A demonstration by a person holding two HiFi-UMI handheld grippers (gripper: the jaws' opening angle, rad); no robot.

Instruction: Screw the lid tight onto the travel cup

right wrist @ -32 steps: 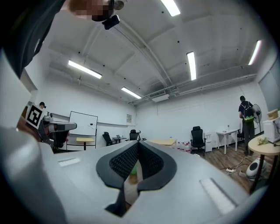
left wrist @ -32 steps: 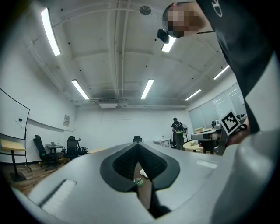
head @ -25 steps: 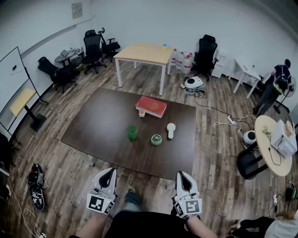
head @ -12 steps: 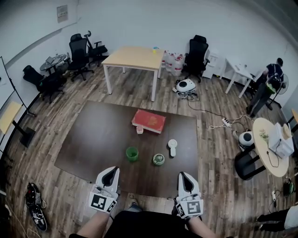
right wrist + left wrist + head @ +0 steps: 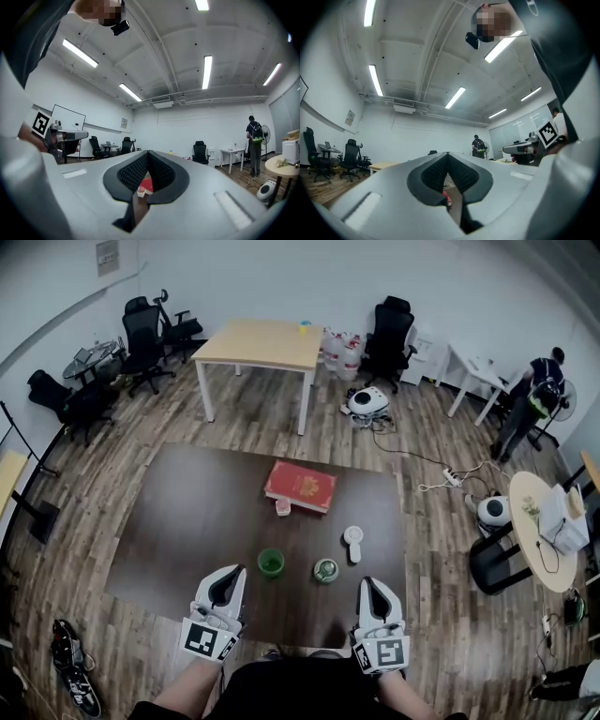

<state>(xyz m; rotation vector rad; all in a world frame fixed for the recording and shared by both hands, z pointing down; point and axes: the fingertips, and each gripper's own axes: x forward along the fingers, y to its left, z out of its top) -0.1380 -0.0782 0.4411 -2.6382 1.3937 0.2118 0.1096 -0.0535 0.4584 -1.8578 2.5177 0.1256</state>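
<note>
The green travel cup (image 5: 271, 563) stands open-topped near the front of the dark table (image 5: 187, 521). Its round green lid (image 5: 325, 570) lies apart, just right of it. My left gripper (image 5: 231, 574) hovers over the table's near edge, a little left of and nearer than the cup, shut and empty. At the right, nearer than the lid, my right gripper (image 5: 366, 584) is likewise shut and empty. The left gripper view shows shut jaws (image 5: 447, 155) pointing level into the room. In the right gripper view (image 5: 149, 153) the red book (image 5: 146, 185) peeps through the jaw notch.
A red book (image 5: 300, 486) lies mid-table with a small block (image 5: 282, 507) in front of it. A white handled object (image 5: 352, 542) rests right of the lid. A wooden desk (image 5: 258, 343), office chairs (image 5: 141, 338) and a person (image 5: 530, 404) stand farther off.
The view has moved forward: table and objects sit closer, and both grippers now reach over the table's near edge. Both stay shut.
</note>
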